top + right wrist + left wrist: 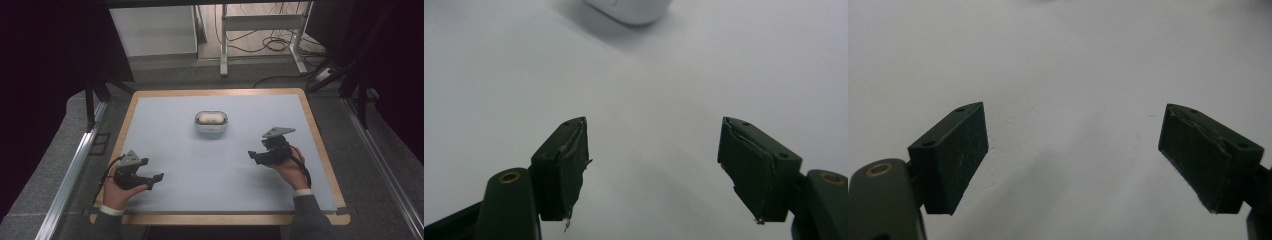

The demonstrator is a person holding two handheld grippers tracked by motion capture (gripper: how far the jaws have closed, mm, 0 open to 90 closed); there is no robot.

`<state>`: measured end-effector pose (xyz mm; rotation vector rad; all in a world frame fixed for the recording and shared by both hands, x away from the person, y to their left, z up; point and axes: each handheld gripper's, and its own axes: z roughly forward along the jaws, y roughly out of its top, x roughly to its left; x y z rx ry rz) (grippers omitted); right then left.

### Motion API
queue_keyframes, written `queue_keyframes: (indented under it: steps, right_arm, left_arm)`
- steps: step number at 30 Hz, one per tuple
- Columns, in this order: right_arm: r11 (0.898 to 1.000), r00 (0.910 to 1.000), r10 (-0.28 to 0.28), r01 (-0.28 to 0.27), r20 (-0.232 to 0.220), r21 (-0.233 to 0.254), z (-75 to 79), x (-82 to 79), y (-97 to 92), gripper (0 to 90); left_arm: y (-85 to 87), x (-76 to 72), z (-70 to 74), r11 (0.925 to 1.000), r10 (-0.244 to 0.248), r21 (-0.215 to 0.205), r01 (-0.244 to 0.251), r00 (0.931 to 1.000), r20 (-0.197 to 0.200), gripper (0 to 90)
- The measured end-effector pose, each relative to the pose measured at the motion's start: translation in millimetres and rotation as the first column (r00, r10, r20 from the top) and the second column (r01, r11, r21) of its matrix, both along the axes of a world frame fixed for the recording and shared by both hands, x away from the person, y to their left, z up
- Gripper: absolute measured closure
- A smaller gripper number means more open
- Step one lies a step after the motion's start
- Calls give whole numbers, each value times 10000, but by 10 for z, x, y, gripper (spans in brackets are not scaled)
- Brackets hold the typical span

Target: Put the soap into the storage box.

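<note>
A small white rounded case (211, 121) with its lid open lies at the middle back of the pale blue mat (215, 165); its bottom edge peeks in as the white case (629, 10) at the top of the right gripper view. My left gripper (156, 179) rests low at the front left, held in a hand, jaws wide apart, nothing between them (1073, 155). My right gripper (251, 156) hovers at the right, pointing left toward the case, also open and empty (653, 165).
The mat lies on a wooden table board (310, 112) with metal rails (75, 165) along both sides. Behind the table stand a white desk frame (260, 25) and loose cables (275, 45) on the floor.
</note>
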<state>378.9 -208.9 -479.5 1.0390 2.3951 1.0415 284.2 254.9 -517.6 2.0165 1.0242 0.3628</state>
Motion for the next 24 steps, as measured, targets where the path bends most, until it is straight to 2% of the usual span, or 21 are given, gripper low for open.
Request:
queue_keyframes:
  steps: [6, 8, 10, 13, 17, 24]
  right_arm:
    - [9970, 9986, -529, 524, 70, 573, -155, -149, -225, 281]
    - [9955, 9984, -570, 572, -53, 758, -201, -161, -261, 279]
    - [9960, 9982, -605, 604, -2, 654, -208, -165, -272, 278]
    - [9952, 9980, -615, 605, 109, 764, -205, -171, -264, 279]
    - [9966, 9978, -600, 583, 284, 587, -209, -172, -223, 273]
    - [9972, 9970, -611, 589, 478, 451, -215, -197, -198, 256]
  left_arm:
    - [-21, 6, -17, 9999, 10, 110, -9, 10000, -45, 131]
    - [-28, 12, -21, 9999, -20, 118, 21, 10000, -51, 131]
    - [-36, 15, -26, 9999, -28, 144, 29, 10000, -62, 131]
    - [-54, 17, -32, 9998, -81, 171, 82, 9999, -85, 131]
    - [-61, 12, -25, 9997, -138, 212, 138, 9999, -26, 130]
    - [-55, 22, -14, 9998, -32, 186, 33, 10000, -50, 130]
